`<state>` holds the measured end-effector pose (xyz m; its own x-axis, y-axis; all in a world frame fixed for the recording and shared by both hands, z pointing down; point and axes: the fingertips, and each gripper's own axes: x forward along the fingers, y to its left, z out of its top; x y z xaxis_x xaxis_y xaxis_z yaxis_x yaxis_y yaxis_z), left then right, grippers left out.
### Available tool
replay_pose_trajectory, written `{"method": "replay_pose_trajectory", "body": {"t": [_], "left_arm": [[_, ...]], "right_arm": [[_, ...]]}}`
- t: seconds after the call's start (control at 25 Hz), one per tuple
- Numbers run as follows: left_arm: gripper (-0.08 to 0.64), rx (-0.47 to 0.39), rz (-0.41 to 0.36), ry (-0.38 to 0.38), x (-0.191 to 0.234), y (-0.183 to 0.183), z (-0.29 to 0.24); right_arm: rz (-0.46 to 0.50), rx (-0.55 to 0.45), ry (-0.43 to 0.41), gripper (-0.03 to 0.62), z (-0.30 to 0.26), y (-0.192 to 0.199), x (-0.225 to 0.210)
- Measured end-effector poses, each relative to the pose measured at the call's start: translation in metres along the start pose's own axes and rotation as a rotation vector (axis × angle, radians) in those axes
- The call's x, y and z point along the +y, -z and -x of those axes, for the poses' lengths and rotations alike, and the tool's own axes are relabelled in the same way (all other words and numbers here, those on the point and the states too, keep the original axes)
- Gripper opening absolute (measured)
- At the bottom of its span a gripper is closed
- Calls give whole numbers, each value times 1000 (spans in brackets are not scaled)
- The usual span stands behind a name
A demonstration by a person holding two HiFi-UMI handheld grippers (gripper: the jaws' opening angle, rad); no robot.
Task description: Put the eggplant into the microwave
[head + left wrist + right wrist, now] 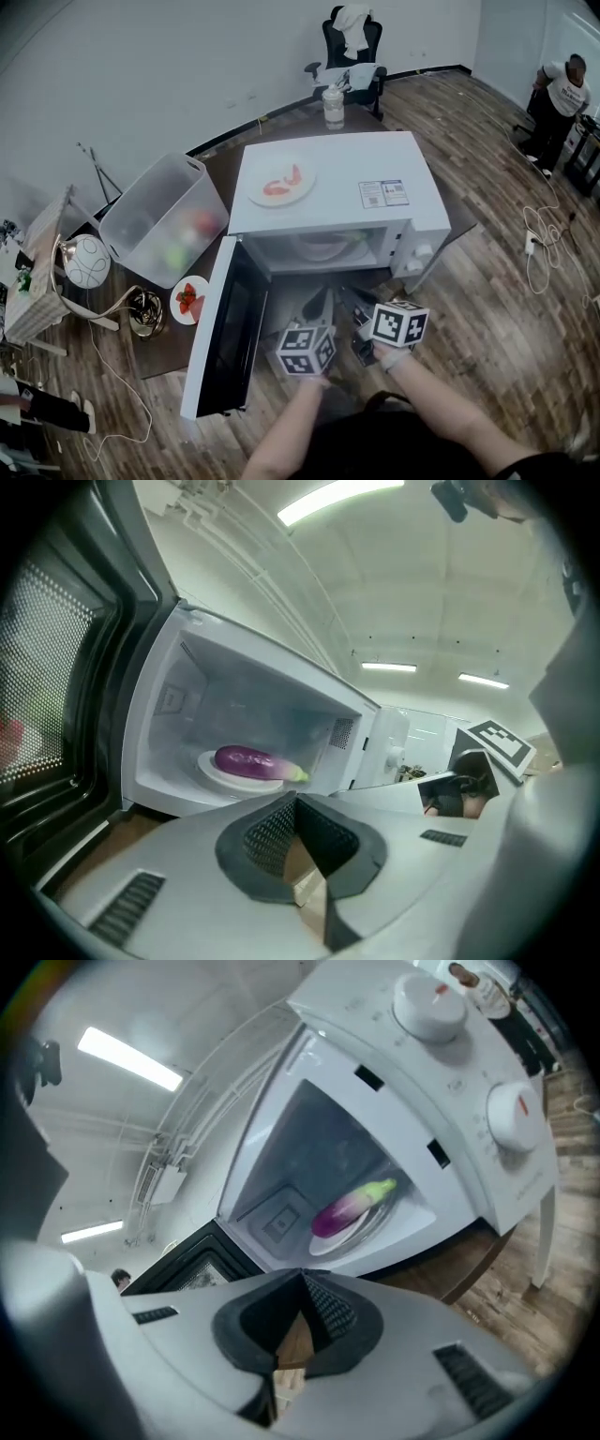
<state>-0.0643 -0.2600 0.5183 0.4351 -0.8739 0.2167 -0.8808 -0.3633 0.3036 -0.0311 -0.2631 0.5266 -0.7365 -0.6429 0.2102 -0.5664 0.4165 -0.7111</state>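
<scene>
Eggplant (251,760) is lying on its side on the turntable (211,766) inside the microwave (375,164). The door (225,323) is hanging wide open at left, so the task is looking about done. L tongs (295,803) and R tongs (302,1279) are both sitting closed, tips together w/ nothing between them, side by side just in front of the cavity mouth. Handling, if it's needing a nudge: eggplant is prob. light-ish and firm, but the glossy skin is looking slippery and the rounded body is likely rolling easily on the dish. Best hold would be across the fat purple middle, not the pale green stem end, w/ a moderate squeeze to avoid bruising. Views: head view is giving the layout, i.e. worktop (281,127), plate (281,199) w/ red food on top of the microwave, clear bin (164,217) and bottle (333,105). In it the cavity is showing only a pale dish, eggplant hard to make out. Left gripper view is showing the eggplant plainly, stem end pointing right, plus the door's mesh window. Right gripper view is showing it from the other side, plus the two dials (429,1004) and floor beyond the worktop edge.
</scene>
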Motion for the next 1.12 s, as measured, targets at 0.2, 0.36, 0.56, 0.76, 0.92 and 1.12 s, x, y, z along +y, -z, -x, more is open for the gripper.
{"method": "replay_pose_trajectory", "body": {"t": [0.2,0.36,0.56,0.76,0.92,1.12], "left_arm": [[0,-19,-14,2,-24,4,17],[0,-42,-35,-15,-38,3,35],[0,-67,-33,-55,-53,7,65],[0,-89,-22,-89,-62,12,89],[0,-98,-16,-104,-72,16,107],[0,-99,-19,-117,-81,23,125]], "right_arm": [[136,-21,-6,-2,26,4,16],[257,-40,-14,-2,48,7,29],[365,-41,-12,-2,76,16,44],[386,-13,-22,-2,97,32,52],[387,-14,-26,-1,114,42,57],[395,-10,-43,-2,127,54,67]]}}
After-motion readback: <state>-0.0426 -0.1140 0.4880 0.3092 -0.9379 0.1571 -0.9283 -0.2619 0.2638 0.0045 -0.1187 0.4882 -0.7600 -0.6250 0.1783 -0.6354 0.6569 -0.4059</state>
